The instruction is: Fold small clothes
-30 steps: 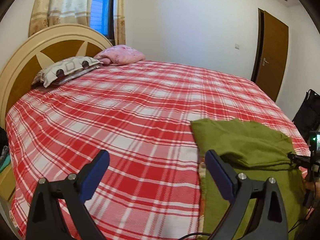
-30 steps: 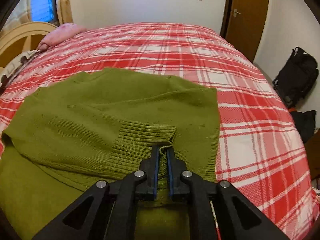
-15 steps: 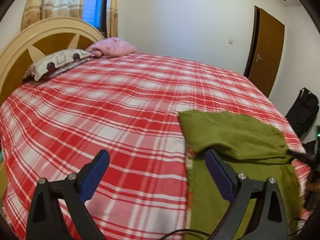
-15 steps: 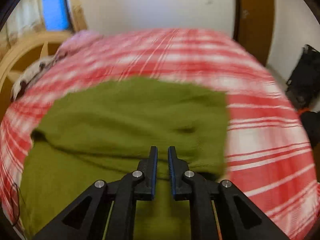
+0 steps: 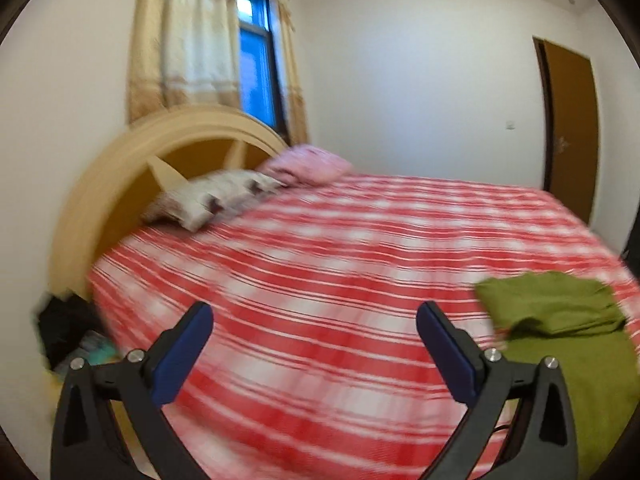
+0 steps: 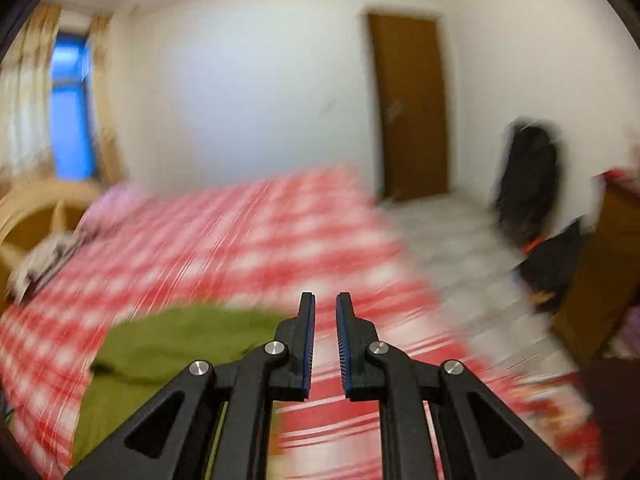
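A green knit sweater (image 5: 560,320) lies partly folded on the red plaid bed (image 5: 340,248), at the right of the left wrist view. It also shows blurred in the right wrist view (image 6: 168,344), low and left of the fingers. My left gripper (image 5: 314,332) is wide open and empty, above the bedspread to the left of the sweater. My right gripper (image 6: 324,320) holds nothing; its jaws stand nearly together with a narrow gap, raised off the sweater and pointing toward the bed's right side.
A curved wooden headboard (image 5: 120,184) and pillows (image 5: 304,160) stand at the bed's far end. A brown door (image 6: 412,104) is in the far wall. A black bag (image 6: 528,176) and wooden furniture (image 6: 600,264) stand on the floor at the right.
My right gripper let go of the sweater's ribbed cuff, lifted and swung right. My left gripper stayed open and swung left, away from the sweater. Both views now blur with motion.
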Demonstrator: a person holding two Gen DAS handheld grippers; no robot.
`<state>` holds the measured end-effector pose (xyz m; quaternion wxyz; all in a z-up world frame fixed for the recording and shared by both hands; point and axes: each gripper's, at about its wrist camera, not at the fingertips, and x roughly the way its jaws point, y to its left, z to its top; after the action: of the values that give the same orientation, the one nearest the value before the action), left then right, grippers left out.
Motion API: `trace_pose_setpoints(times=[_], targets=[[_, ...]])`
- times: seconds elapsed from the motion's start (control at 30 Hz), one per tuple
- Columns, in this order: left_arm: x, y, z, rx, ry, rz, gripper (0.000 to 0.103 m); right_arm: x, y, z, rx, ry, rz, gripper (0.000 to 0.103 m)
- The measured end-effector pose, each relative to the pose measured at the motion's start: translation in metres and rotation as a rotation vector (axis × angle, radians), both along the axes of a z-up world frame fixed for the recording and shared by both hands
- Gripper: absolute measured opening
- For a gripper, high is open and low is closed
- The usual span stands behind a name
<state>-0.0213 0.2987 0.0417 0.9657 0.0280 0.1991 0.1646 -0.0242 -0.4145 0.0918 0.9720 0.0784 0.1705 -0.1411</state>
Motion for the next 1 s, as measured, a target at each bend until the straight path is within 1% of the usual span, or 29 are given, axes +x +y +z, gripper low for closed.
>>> trace_pose_setpoints(times=[0.07, 0.1, 0.13, 0.2, 0.23, 0.3, 0.33, 0.37, 0.4, 0.43, 0.47, 0.5, 0.53, 0.57, 0.6, 0.67, 0.7, 0.77, 0.8, 0.87, 0.9, 0.93, 1.0], targets=[[-0.023, 0.016, 0.019, 0.080, -0.030, 0.037, 0.103, -0.056, -0.029, 0.039, -0.104, -0.064, -0.130, 0.011], [-0.033, 0.022, 0.028, 0.110, -0.049, 0.054, 0.103, -0.090, -0.041, 0.058, -0.169, -0.098, -0.218, 0.011], [-0.047, 0.030, 0.040, 0.141, -0.077, 0.078, 0.103, -0.115, -0.049, 0.071, -0.206, -0.127, -0.268, 0.011], [-0.066, 0.040, 0.056, 0.149, -0.124, 0.093, 0.103, -0.172, -0.056, 0.095, -0.259, -0.204, -0.336, 0.011], [-0.077, 0.044, 0.066, 0.138, -0.159, 0.091, 0.103, -0.193, -0.055, 0.101, -0.273, -0.238, -0.346, 0.011], [-0.101, 0.048, 0.082, 0.099, -0.247, 0.071, 0.103, -0.234, -0.050, 0.108, -0.276, -0.327, -0.338, 0.011], [-0.116, 0.050, 0.089, 0.066, -0.300, 0.047, 0.103, -0.254, -0.049, 0.108, -0.246, -0.376, -0.306, 0.011], [-0.124, 0.053, 0.093, 0.033, -0.331, 0.023, 0.103, -0.267, -0.047, 0.106, -0.204, -0.418, -0.257, 0.011], [-0.132, 0.055, 0.094, -0.006, -0.356, -0.012, 0.103, -0.278, -0.046, 0.100, -0.135, -0.444, -0.152, 0.011], [-0.137, 0.056, 0.094, -0.053, -0.370, -0.061, 0.103, -0.278, -0.045, 0.095, -0.085, -0.430, -0.059, 0.011], [-0.140, 0.054, 0.091, -0.114, -0.358, -0.137, 0.103, -0.275, -0.043, 0.088, -0.040, -0.395, 0.048, 0.011], [-0.138, 0.052, 0.086, -0.153, -0.331, -0.191, 0.103, -0.264, -0.036, 0.076, -0.004, -0.320, 0.188, 0.011], [-0.133, 0.045, 0.077, -0.181, -0.284, -0.243, 0.103, -0.257, -0.029, 0.066, 0.003, -0.255, 0.266, 0.011], [-0.128, 0.037, 0.069, -0.179, -0.243, -0.272, 0.103, -0.244, -0.017, 0.052, 0.007, -0.171, 0.349, 0.011], [-0.124, 0.025, 0.059, -0.158, -0.203, -0.296, 0.103, -0.228, -0.001, 0.033, 0.015, -0.071, 0.436, 0.011], [-0.119, -0.002, 0.037, -0.104, -0.155, -0.333, 0.103, -0.202, 0.022, 0.002, 0.042, 0.069, 0.548, 0.011], [-0.116, -0.015, 0.026, -0.085, -0.126, -0.364, 0.103, -0.186, 0.039, -0.020, 0.067, 0.146, 0.603, 0.011], [-0.109, -0.046, 0.000, -0.062, -0.065, -0.451, 0.103, -0.158, 0.060, -0.059, 0.116, 0.264, 0.676, 0.011], [-0.106, -0.060, -0.011, -0.066, -0.041, -0.493, 0.103, -0.148, 0.067, -0.074, 0.132, 0.312, 0.686, 0.011], [-0.095, -0.089, -0.039, -0.089, 0.048, -0.606, 0.103, -0.129, 0.088, -0.114, 0.170, 0.414, 0.686, 0.011], [-0.098, -0.099, -0.047, -0.089, 0.083, -0.641, 0.103, -0.120, 0.094, -0.138, 0.181, 0.479, 0.670, 0.011], [-0.097, -0.114, -0.060, -0.080, 0.130, -0.678, 0.103, -0.114, 0.102, -0.156, 0.184, 0.525, 0.655, 0.011], [-0.092, -0.142, -0.089, -0.018, 0.225, -0.734, 0.103, -0.112, 0.103, -0.185, 0.220, 0.595, 0.633, 0.011]])
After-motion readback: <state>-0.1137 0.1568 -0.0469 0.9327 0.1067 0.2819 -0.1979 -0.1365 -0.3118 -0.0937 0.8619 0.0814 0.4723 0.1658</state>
